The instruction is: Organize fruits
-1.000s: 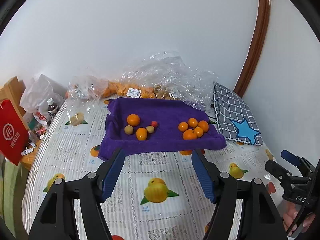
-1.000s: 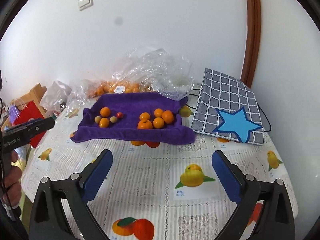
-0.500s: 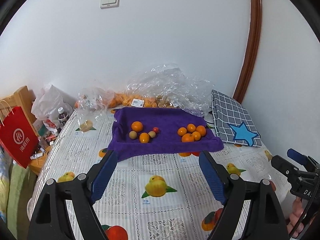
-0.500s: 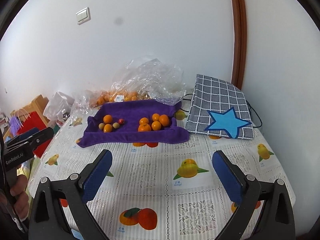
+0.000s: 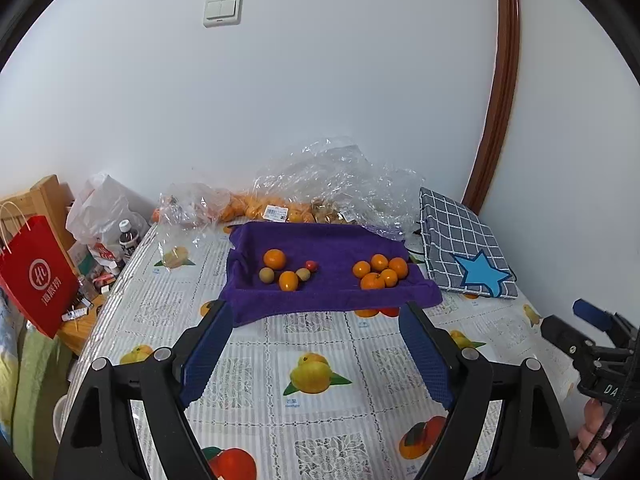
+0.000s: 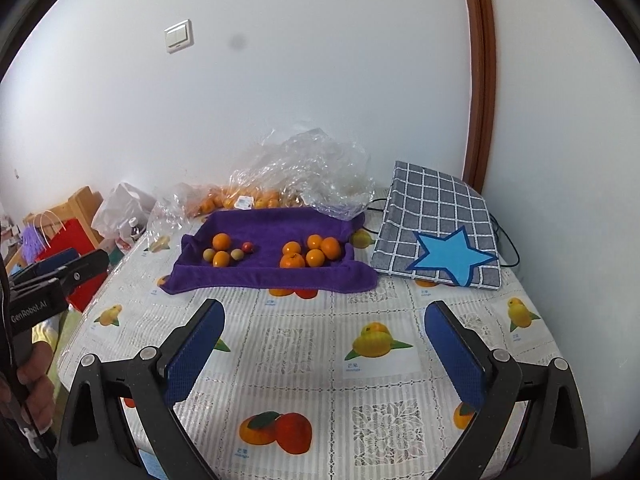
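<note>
Plainly, both grippers hang above the near part of the tabletop (image 6: 304,344), which wears a cloth printed with fruit pictures; the left gripper (image 5: 316,354) has its blue pads spread wide with nothing between them; the right gripper (image 6: 324,350) likewise stands wide apart and empty; each is well short of the fruit. Further back lies a purple towel (image 5: 332,248) with its edges turned up; on its left half sit two oranges (image 5: 274,259), two small greenish-brown fruits (image 5: 266,275) and one small red fruit (image 5: 311,265), close together; on its right half a cluster of five oranges (image 5: 380,272) sits touching one another, well apart from the left group. Behind the towel, against the wall, crumpled clear plastic bags (image 5: 332,176) hold more orange fruit; to the right of the towel a grey checked bag with a blue star (image 6: 440,236) lies flat; off the left edge of the tabletop stands a red paper bag (image 5: 36,276) beside a bottle (image 5: 127,236); a person's hand (image 6: 34,384) grips the left gripper's handle at the edge of the right wrist view.
</note>
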`<state>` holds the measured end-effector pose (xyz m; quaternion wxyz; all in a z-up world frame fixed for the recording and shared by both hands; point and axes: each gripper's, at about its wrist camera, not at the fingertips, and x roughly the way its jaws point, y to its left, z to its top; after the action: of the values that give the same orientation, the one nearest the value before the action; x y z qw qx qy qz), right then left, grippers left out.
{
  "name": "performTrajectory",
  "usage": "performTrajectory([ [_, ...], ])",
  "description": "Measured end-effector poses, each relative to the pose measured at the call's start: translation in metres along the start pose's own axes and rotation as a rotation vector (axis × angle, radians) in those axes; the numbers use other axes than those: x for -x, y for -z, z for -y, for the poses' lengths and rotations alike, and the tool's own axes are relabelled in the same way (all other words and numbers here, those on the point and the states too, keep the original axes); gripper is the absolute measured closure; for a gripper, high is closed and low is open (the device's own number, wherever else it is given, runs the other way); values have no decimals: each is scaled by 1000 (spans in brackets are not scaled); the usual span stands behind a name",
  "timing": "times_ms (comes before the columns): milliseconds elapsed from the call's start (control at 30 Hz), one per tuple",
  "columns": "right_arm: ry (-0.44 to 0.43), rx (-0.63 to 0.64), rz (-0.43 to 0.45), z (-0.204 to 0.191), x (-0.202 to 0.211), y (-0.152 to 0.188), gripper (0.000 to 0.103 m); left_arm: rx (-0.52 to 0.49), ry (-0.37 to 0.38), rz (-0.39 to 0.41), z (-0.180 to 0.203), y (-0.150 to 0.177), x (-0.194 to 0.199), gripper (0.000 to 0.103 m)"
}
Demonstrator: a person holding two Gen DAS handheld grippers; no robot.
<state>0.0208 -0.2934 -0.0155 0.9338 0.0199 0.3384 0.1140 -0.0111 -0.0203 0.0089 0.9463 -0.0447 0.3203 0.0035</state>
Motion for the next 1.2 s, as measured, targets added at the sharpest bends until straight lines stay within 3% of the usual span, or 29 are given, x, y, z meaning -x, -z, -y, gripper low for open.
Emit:
performTrajectory([
  [1200,-27,12,3,-8,4,8,4,9,3,10,-3,3,7,18],
])
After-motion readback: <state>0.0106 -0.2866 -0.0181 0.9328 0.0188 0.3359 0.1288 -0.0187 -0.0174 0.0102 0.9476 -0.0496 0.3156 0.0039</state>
